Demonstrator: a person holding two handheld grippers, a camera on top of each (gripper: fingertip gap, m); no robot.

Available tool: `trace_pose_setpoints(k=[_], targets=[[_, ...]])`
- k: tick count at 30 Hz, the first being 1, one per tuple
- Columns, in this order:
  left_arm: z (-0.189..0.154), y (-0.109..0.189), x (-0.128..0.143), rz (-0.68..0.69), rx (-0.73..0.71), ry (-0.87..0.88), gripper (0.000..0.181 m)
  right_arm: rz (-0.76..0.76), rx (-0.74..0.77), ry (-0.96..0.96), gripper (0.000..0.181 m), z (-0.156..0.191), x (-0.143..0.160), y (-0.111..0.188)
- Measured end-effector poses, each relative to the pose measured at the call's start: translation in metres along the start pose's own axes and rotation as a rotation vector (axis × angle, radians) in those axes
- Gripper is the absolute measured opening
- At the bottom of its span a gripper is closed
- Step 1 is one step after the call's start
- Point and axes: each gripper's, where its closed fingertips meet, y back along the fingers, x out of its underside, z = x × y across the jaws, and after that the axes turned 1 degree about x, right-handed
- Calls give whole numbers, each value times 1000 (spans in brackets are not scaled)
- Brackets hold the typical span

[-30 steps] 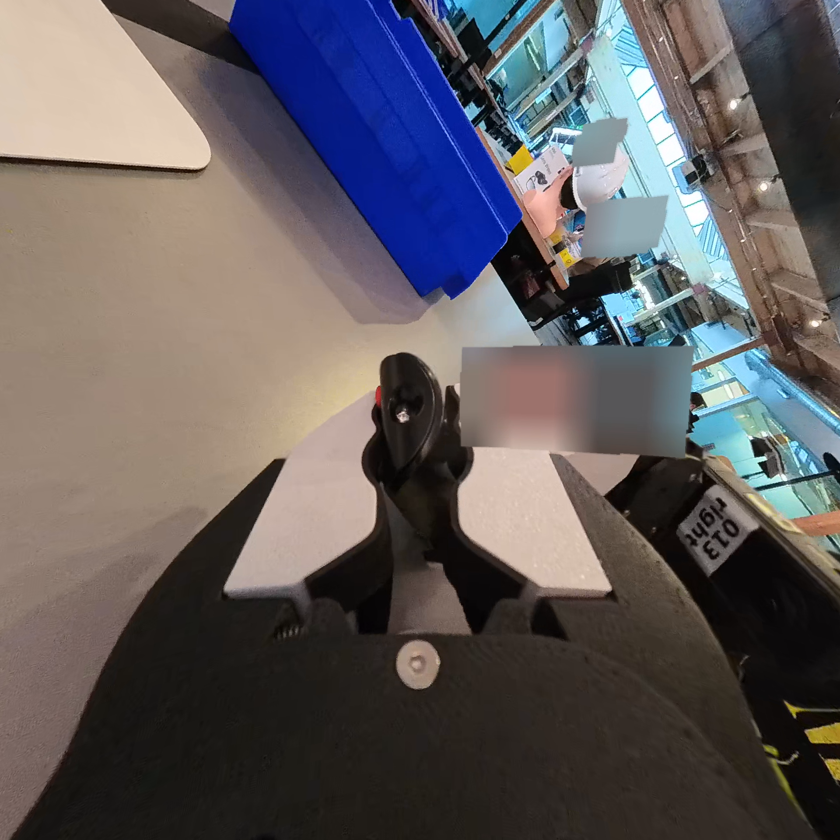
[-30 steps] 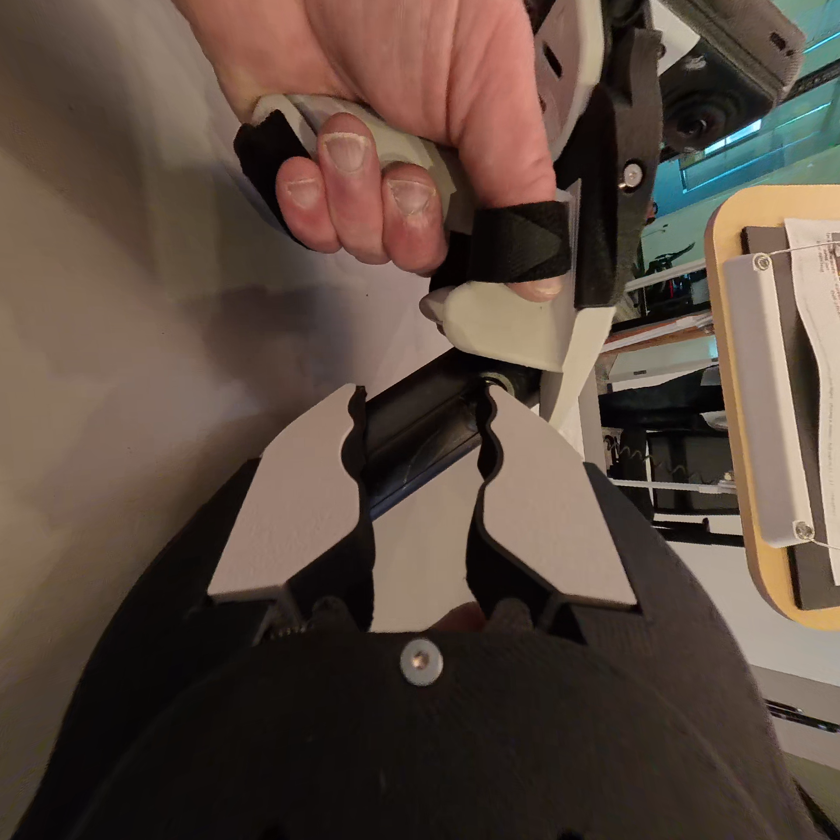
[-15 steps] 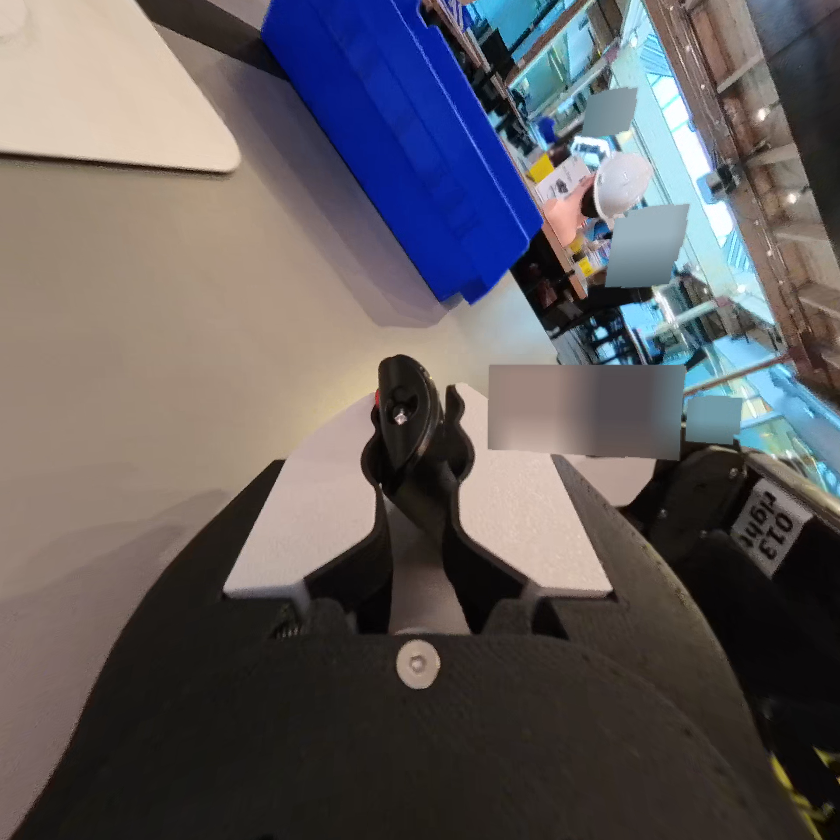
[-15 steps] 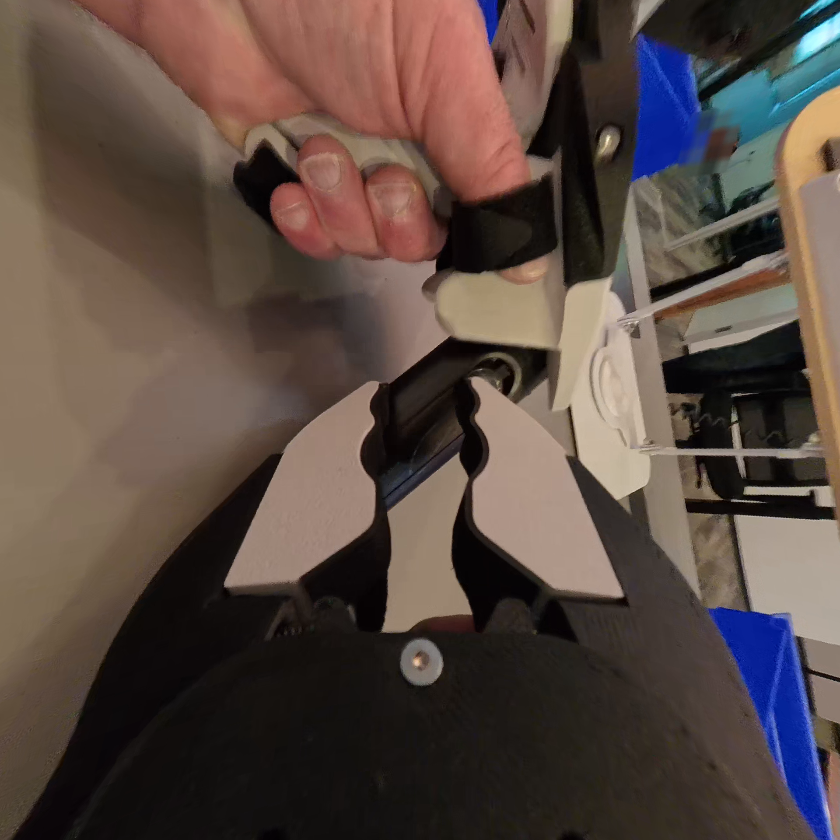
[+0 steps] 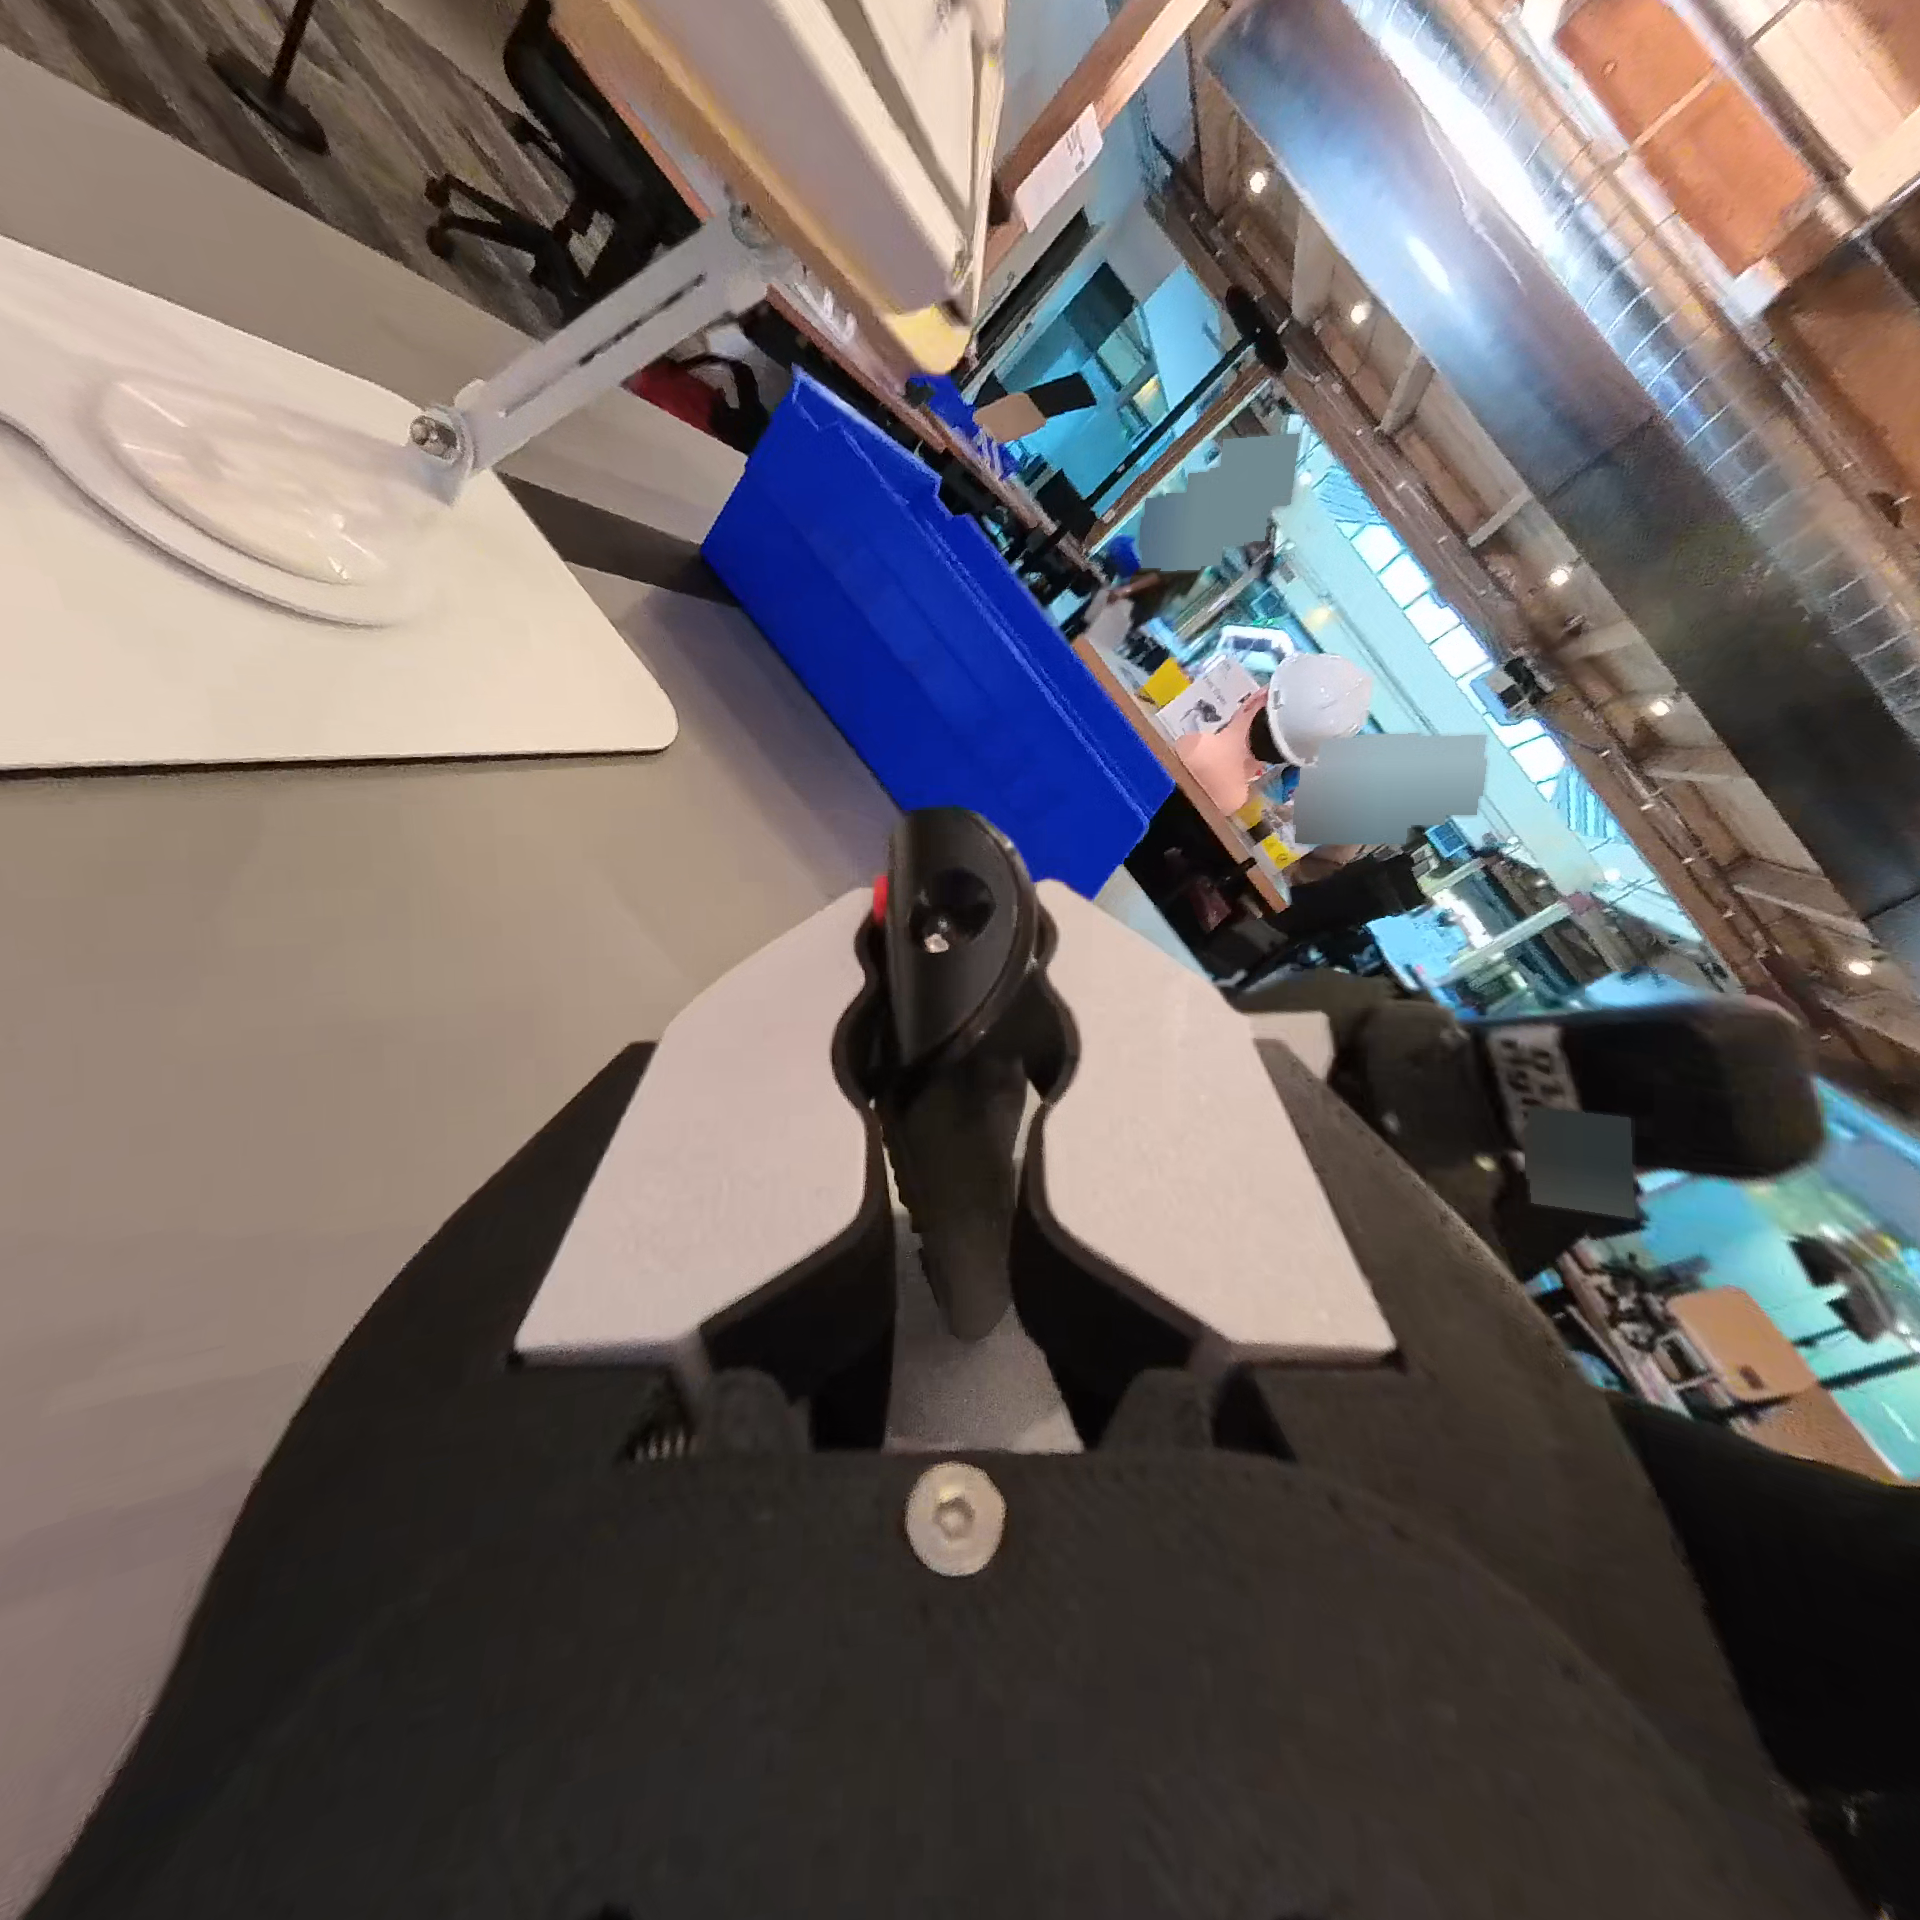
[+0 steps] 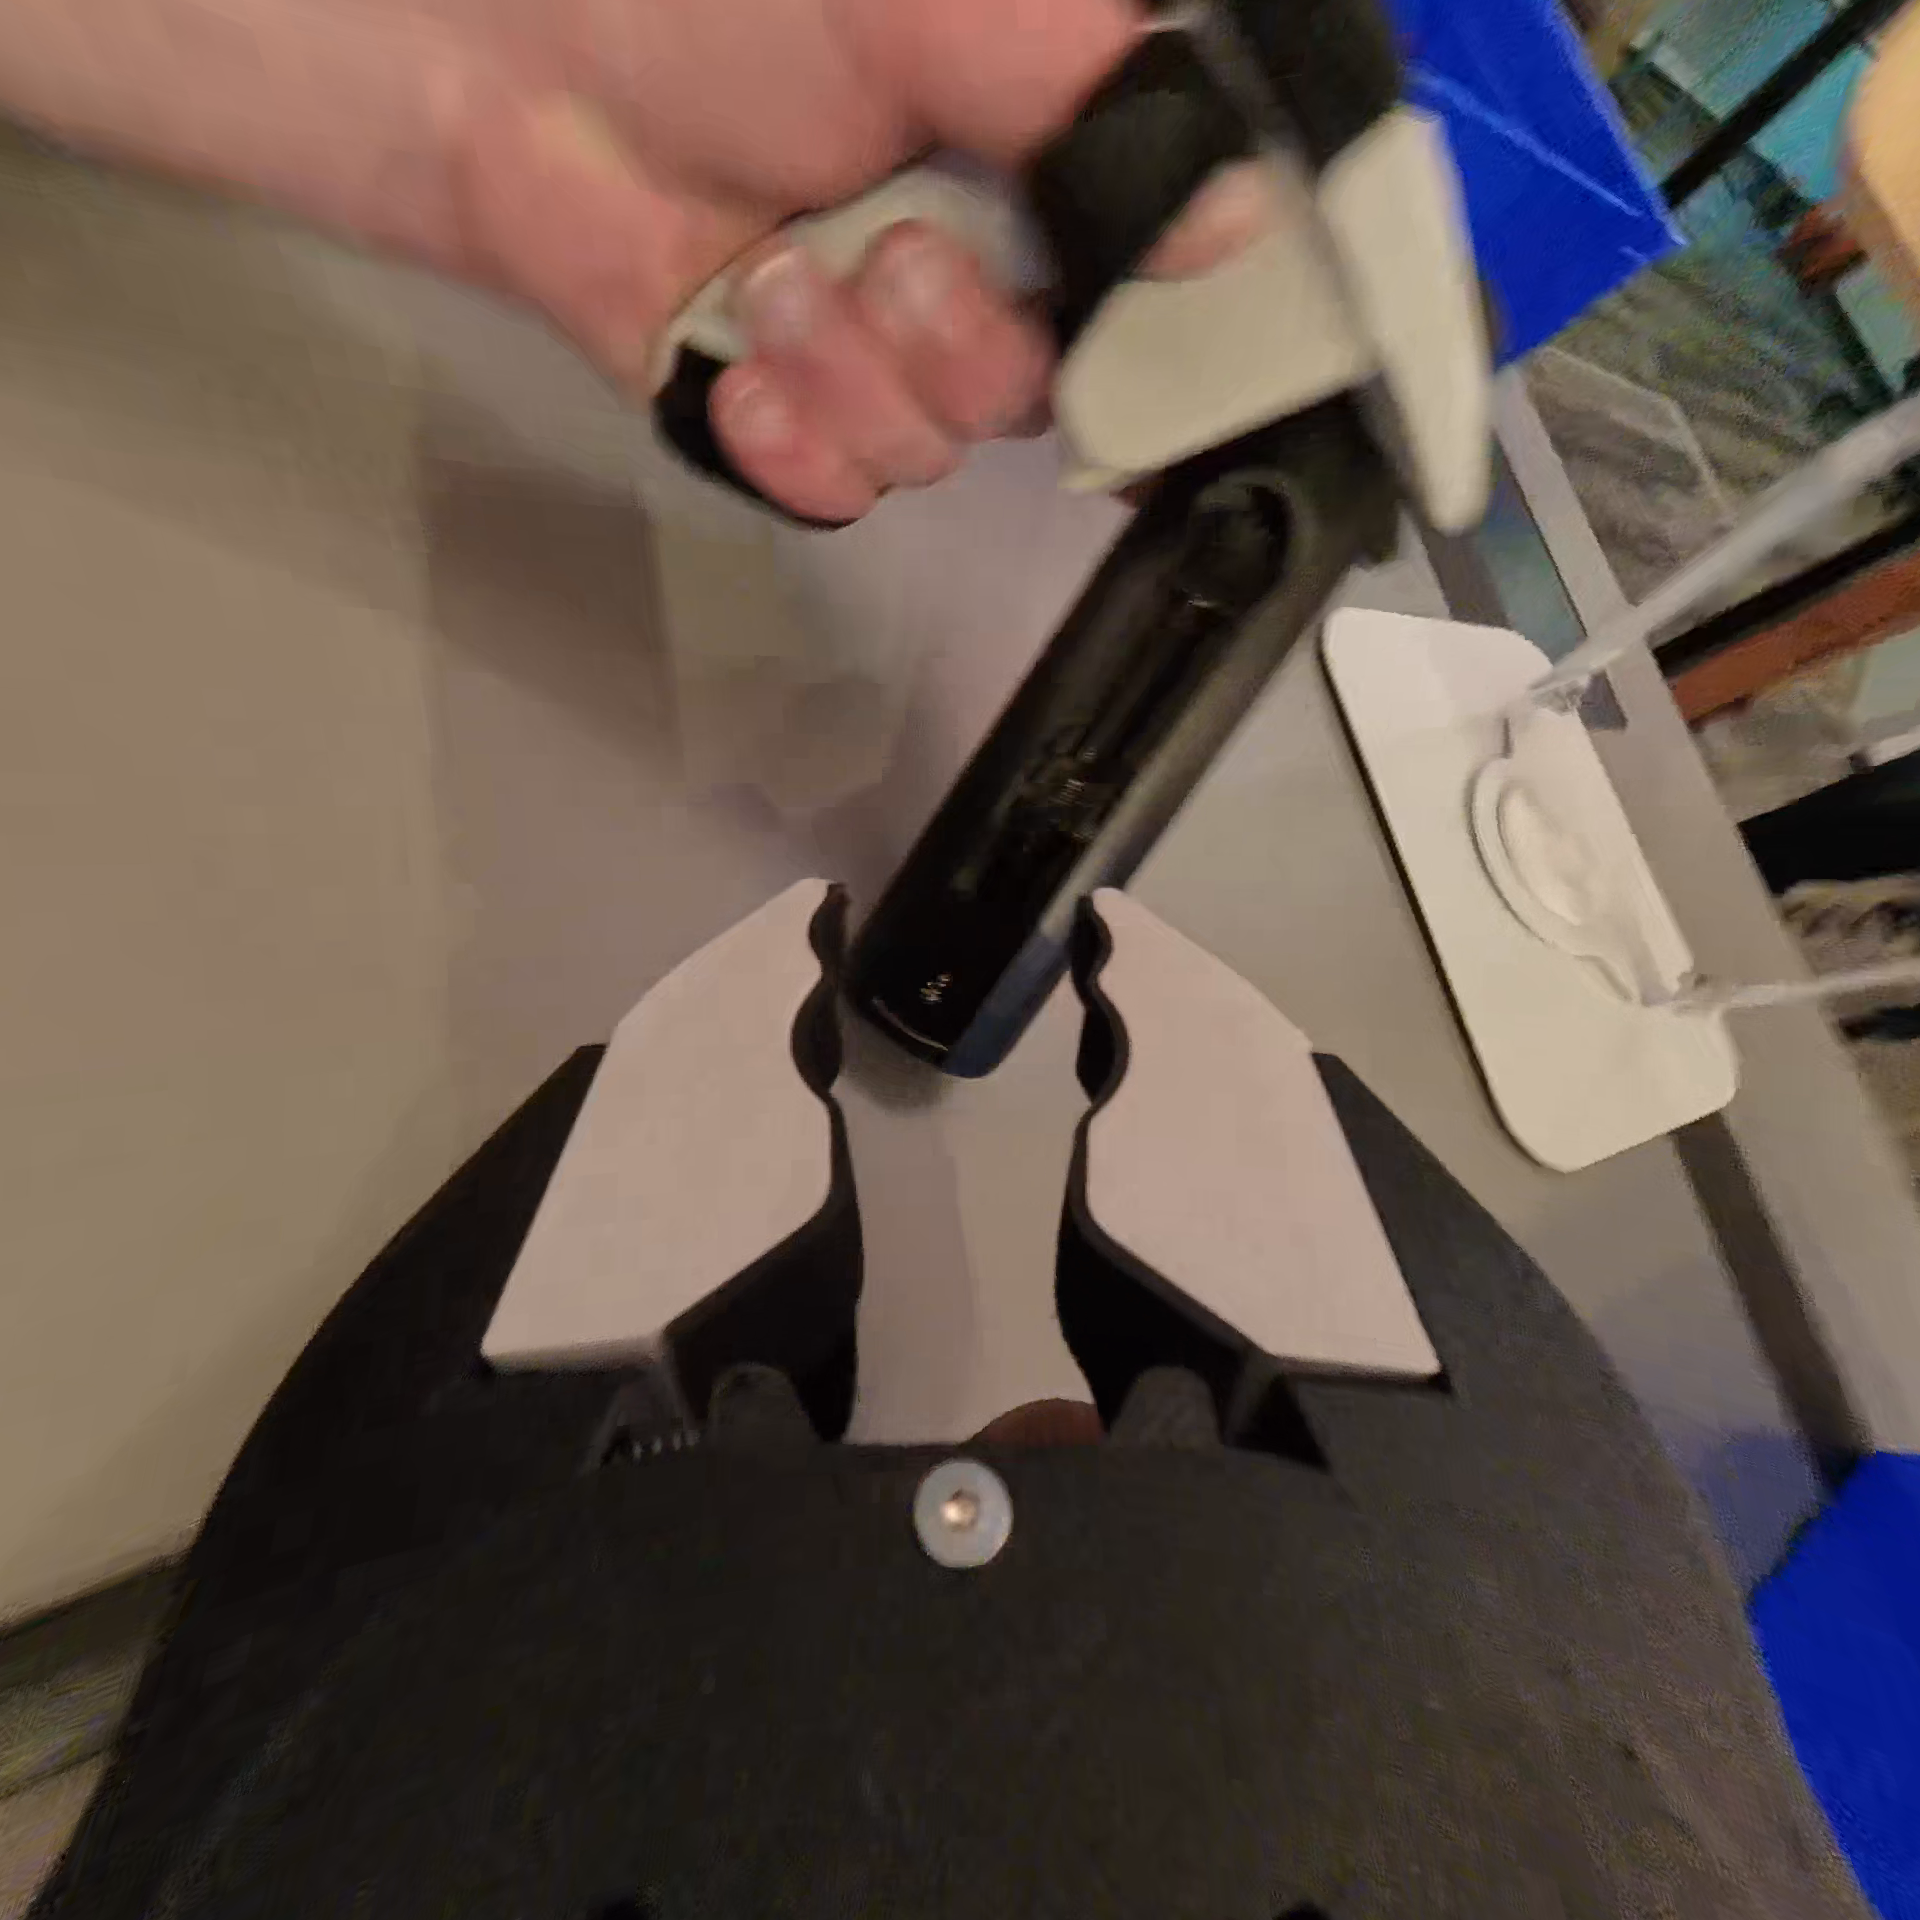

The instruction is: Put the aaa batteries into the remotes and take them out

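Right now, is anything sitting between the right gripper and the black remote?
Nothing visible. The remote, clamped at its far end by the left gripper, has its near end already between the open fingers of the right gripper, with only bare grey table behind it.

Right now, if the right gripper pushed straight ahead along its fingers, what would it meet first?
The black remote. Its near end sits between the right gripper's parted fingers, close to the left one; its far end is in the left gripper. Blur hides whether they touch.
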Motion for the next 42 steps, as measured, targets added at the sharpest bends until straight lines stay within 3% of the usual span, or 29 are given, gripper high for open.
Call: trace_pose_setpoints(k=[3, 5, 9, 10, 13, 14, 17, 22, 27, 30, 33, 37, 42], targets=[[-16, 4, -11, -44, 77, 11, 23, 11, -68, -219, 70, -15, 15, 1], [-33, 5, -13, -66, 156, -3, 22, -7, -132, -265, 71, -7, 15, -4], [-62, 4, -13, -71, 270, -43, 23, -75, -313, -353, 58, 16, -7, -4], [-67, 6, -14, -89, 290, -53, 23, -94, -348, -381, 44, 18, -11, -2], [-80, 10, -10, -72, 329, -147, 27, -129, -466, -471, 33, 24, -15, 6], [-86, 13, -7, -47, 353, -167, 29, -147, -527, -504, 22, 27, -18, 11], [-87, 17, 7, 46, 299, -268, 45, -125, -661, -506, 19, 37, -17, 22], [-71, 27, 26, 129, 187, -352, 57, -14, -746, -478, 18, 56, -4, 23], [-55, 64, -1, 108, 33, -491, 63, 111, -810, -545, 18, 60, 21, 34], [-32, 111, -56, 70, -244, -696, 64, 155, -850, -541, 19, 67, 31, 36], [9, 163, -120, 138, -581, -898, 60, 204, -863, -506, 19, 75, 40, 33], [88, 193, -175, 437, -833, -973, 54, 204, -874, -470, 19, 80, 41, 34], [208, 202, -190, 934, -1008, -929, 55, 172, -888, -472, 19, 80, 40, 37]])
